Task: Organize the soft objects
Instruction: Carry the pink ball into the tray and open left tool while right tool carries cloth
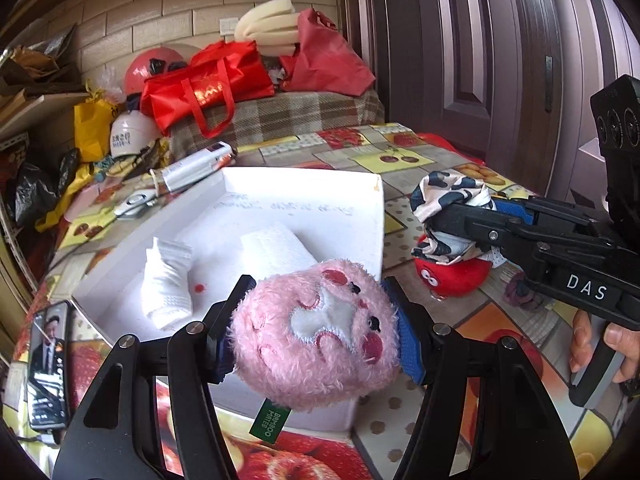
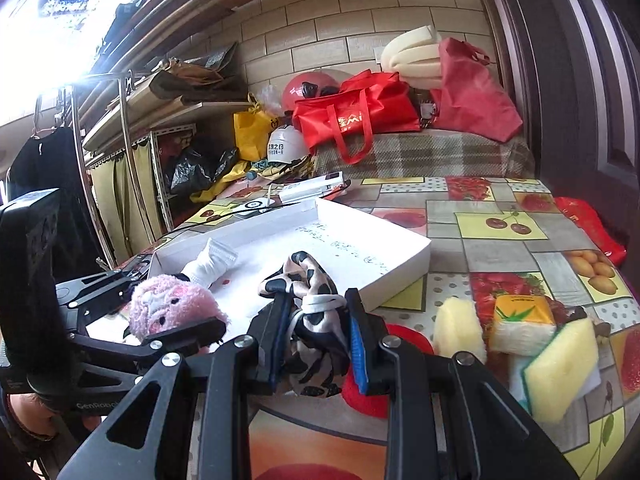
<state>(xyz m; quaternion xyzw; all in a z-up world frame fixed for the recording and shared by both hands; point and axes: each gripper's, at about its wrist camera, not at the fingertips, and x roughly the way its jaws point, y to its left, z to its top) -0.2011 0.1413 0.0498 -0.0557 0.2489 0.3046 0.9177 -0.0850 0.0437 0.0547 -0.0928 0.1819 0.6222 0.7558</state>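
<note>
A table under a fruit-print cloth carries a shallow white box, a phone and a red plush ball. Yellow sponges and a tissue pack lie beside the box

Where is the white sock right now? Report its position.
The white sock lies inside the white tray, on its left half in the left wrist view, beside a folded white cloth and beyond the pink plush.

A sock and a folded towel are being kept inside the tray. A plush toy is being held over the tray's near edge. A scarf is being held just right of the tray, above a ball.
</note>
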